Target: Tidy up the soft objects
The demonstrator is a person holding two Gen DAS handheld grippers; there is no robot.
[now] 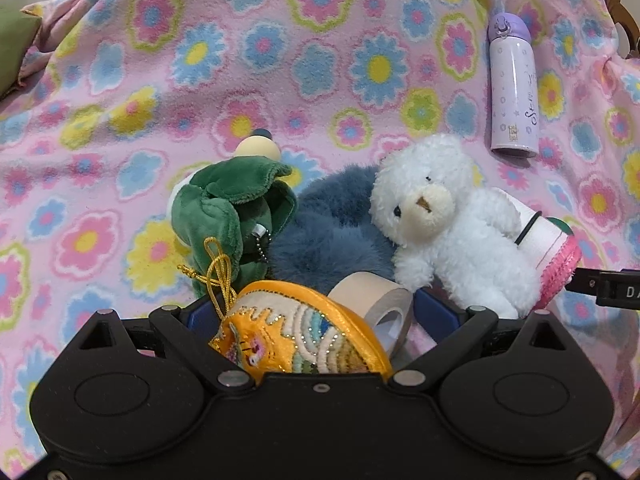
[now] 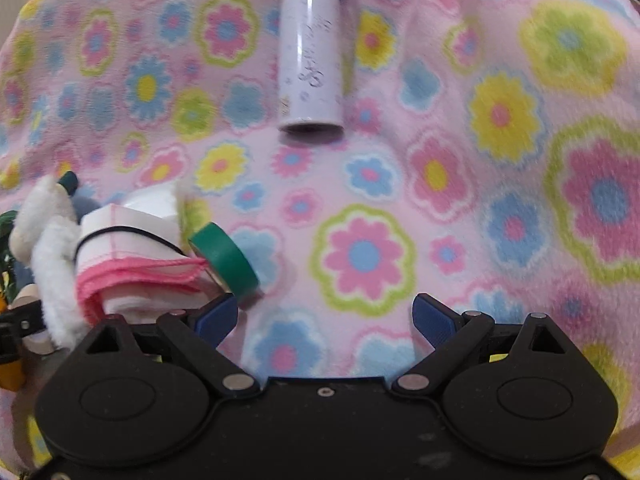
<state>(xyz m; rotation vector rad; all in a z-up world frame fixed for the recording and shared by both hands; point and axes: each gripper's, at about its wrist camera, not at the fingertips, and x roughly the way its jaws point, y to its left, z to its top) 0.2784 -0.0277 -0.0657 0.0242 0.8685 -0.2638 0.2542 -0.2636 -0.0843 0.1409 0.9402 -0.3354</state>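
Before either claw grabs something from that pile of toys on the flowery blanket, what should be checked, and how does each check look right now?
1. Left gripper jaws open: ok, wide apart.
2. What sits between them: orange embroidered pouch and tape roll; one clean target: not ok.
3. Right gripper open and empty: ok, only blanket between its fingers.
4. White teddy free to lift: cannot tell, it leans on the blue furry toy.
5. Purple bottle clear of the pile: ok.

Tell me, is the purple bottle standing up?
No, the purple bottle lies on its side on the flowery blanket, apart from the white teddy.
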